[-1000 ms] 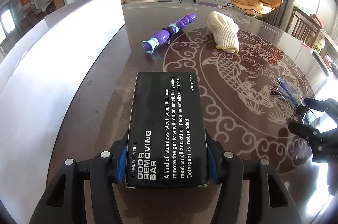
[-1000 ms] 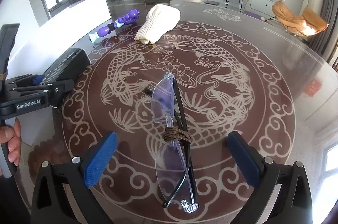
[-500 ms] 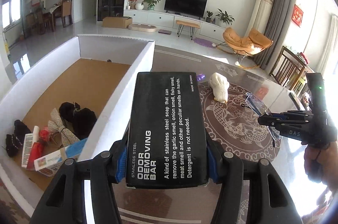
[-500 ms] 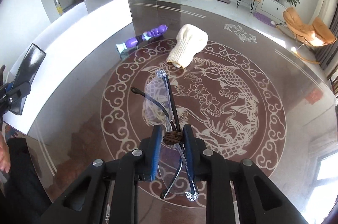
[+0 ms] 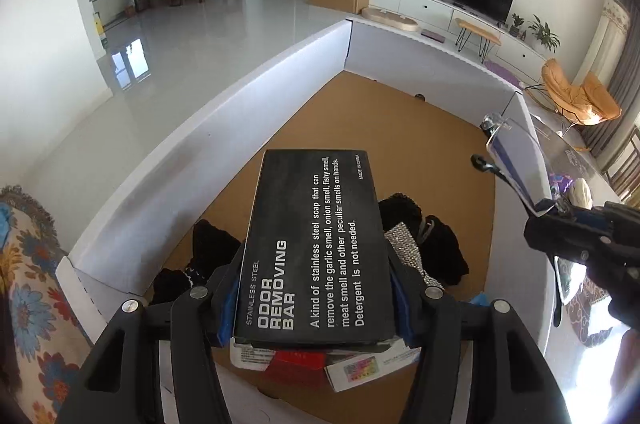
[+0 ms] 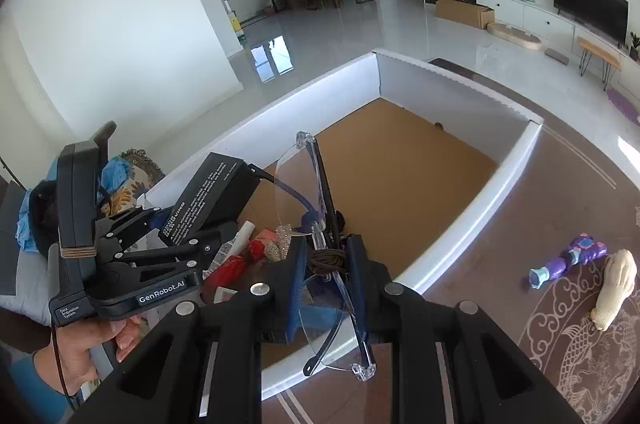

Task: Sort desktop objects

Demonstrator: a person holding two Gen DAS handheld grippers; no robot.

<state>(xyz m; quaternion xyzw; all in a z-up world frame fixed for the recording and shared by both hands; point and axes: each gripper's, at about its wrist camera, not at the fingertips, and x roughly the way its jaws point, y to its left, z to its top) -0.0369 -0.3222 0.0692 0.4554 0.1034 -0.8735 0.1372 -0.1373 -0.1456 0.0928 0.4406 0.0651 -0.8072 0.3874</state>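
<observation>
My left gripper (image 5: 314, 308) is shut on a black odor removing bar box (image 5: 316, 244) and holds it above the near end of the white storage box (image 5: 208, 160). The black box also shows in the right wrist view (image 6: 208, 198). My right gripper (image 6: 326, 276) is shut on clear safety glasses (image 6: 316, 208) with a brown cord wound round them, held over the storage box's near right wall (image 6: 460, 224). The glasses also show in the left wrist view (image 5: 516, 164).
The storage box floor holds black cloth items (image 5: 440, 244), a rhinestone bow (image 6: 282, 238), a red item (image 6: 236, 266) and small packets. On the patterned table (image 6: 580, 352) to the right lie a purple toy (image 6: 568, 260) and a cream knit glove (image 6: 614, 288).
Both grippers have swung left from the table to above the storage box, each carrying its object. A second ago the right gripper was open around the glasses on the table; it has since shut on them.
</observation>
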